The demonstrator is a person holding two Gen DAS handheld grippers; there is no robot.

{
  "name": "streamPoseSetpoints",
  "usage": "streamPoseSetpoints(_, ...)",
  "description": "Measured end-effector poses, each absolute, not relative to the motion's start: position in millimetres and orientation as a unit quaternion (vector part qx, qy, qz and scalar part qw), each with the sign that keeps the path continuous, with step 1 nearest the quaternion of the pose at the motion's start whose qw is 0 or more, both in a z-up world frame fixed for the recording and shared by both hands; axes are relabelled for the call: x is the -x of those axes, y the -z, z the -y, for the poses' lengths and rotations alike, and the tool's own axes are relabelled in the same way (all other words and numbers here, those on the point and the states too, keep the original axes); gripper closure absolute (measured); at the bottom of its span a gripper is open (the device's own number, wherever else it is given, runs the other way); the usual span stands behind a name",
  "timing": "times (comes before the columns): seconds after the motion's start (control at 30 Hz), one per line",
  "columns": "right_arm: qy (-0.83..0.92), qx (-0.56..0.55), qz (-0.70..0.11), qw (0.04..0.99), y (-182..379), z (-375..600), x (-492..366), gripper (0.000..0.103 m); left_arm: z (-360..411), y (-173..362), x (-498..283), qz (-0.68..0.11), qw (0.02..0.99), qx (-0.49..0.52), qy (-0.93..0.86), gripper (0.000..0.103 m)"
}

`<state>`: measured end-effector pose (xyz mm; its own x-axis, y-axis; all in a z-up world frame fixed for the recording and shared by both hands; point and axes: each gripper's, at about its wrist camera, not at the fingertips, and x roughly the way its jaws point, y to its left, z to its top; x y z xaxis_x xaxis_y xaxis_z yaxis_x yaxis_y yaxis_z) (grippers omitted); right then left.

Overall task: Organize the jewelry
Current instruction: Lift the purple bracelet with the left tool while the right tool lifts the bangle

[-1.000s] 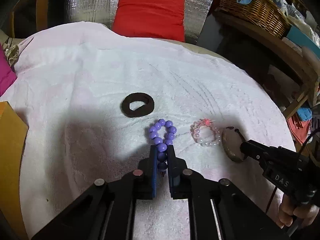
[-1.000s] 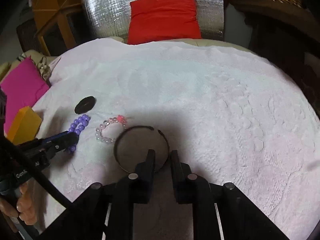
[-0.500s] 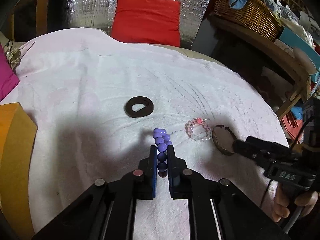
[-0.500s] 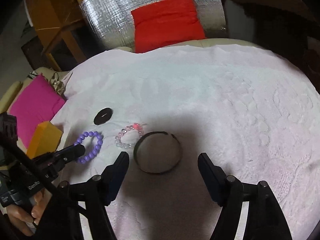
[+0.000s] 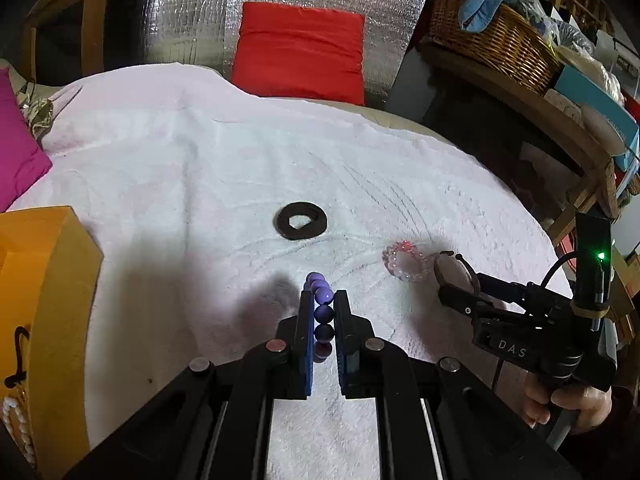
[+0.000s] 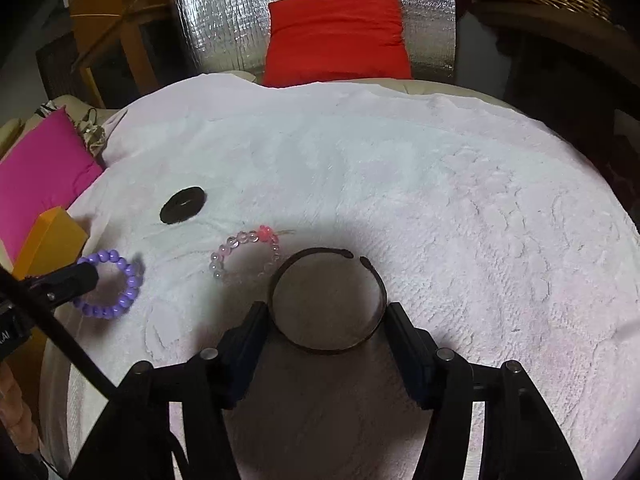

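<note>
Holding: left gripper [image 5: 322,312] clamps purple bracelet [image 6: 116,284], lifted clear for moving.
Straddling: right gripper [image 6: 326,316] spread wide around dark bangle [image 6: 326,300], beside pink bracelet [image 6: 244,254].

Both fisheye cameras look forward and down along their own jaws, close over the white towel [image 5: 200,168]. The left wrist view faces from the left side, the right wrist view from the right. Both share the red cushion [image 6: 338,34], black ring [image 5: 301,222] and beaded bracelets.
</note>
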<state>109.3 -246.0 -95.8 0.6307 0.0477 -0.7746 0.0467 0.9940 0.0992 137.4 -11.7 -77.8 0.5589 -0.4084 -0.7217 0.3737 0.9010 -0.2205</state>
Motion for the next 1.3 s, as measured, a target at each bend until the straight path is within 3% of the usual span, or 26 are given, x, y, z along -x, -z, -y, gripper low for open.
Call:
streamPoseSetpoints(0.53,0.000,-0.069,-0.371,0.926,52.2,248.5,-81.7,0.041,2.1,37.4,-89.9,-0.350,0.919,-0.008,0.183,0.093)
streamPoseSetpoints(1.3,0.004,-0.050,-0.369,0.928,44.9,244.0,-63.0,0.041,-1.3,29.6,-76.5,-0.320,0.940,-0.059,0.102,0.093)
